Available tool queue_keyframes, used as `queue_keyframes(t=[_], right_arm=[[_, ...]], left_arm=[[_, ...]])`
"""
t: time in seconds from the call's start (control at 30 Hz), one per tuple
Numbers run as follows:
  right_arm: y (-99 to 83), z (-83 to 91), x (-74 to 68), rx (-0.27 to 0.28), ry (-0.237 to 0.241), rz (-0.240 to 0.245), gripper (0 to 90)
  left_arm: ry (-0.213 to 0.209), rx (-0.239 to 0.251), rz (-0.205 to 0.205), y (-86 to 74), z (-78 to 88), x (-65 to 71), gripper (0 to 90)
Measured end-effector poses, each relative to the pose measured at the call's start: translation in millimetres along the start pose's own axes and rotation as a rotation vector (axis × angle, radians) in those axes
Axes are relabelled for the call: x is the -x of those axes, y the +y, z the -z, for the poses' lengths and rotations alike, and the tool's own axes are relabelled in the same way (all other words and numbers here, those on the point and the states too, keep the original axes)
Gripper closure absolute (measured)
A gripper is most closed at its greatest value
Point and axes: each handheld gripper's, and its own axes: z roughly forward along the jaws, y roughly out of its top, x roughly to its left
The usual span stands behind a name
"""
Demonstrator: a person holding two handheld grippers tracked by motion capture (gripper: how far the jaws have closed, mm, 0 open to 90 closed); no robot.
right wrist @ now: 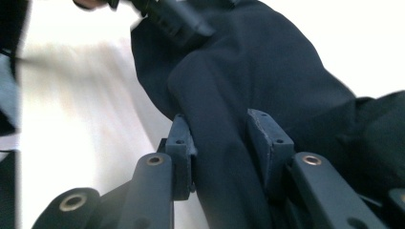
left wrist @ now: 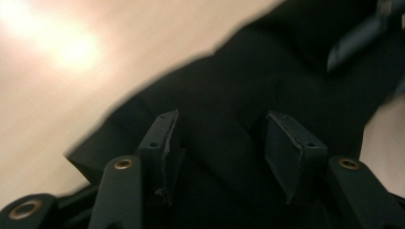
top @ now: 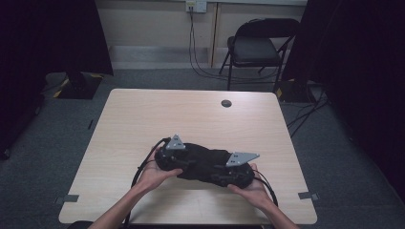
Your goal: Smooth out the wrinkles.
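Observation:
A black cloth [top: 206, 161] lies bunched on the wooden table [top: 191, 114] near its front edge, between the person's two hands. My left gripper [top: 190, 162] comes at it from the left. In the left gripper view its jaws [left wrist: 222, 138] stand apart over flat black cloth [left wrist: 224, 86], and the pads [left wrist: 165, 138] do not press on it. My right gripper [top: 218, 172] comes from the right. In the right gripper view its jaws [right wrist: 219, 138] have a raised fold of the cloth [right wrist: 224, 95] between them, and the fold fills the gap between the pads.
A folding chair [top: 258, 45] stands beyond the table's far edge. A round cable hole [top: 226, 103] sits near the far edge of the top. Dark curtains hang at both sides. Cables trail from both grippers over the front edge.

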Motion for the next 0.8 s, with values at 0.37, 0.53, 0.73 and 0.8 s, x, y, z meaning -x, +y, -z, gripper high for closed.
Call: queue_keyframes(t=[0.37, 0.53, 0.73, 0.8], right_arm=[[31.9, 1.4, 12.2, 0.031, -0.140, -0.078, 69.5], [7.1, 7.7, 13.9, -0.011, -0.192, -0.078, 50.9], [-13.6, 14.9, 10.6, -0.033, -0.211, -0.104, 40.5], [-17.5, 11.0, 9.0, -0.048, -0.223, -0.111, 38.0]], left_arm=[[0.038, -0.034, -0.051, -11.0, -7.5, 8.9, 40.9], [-0.009, -0.023, 0.005, -9.3, -6.5, 2.1, 38.5], [-0.028, 0.081, 0.064, 8.5, 13.0, -11.1, 36.1], [-0.004, 0.066, 0.052, 8.1, 9.5, -14.1, 34.3]])
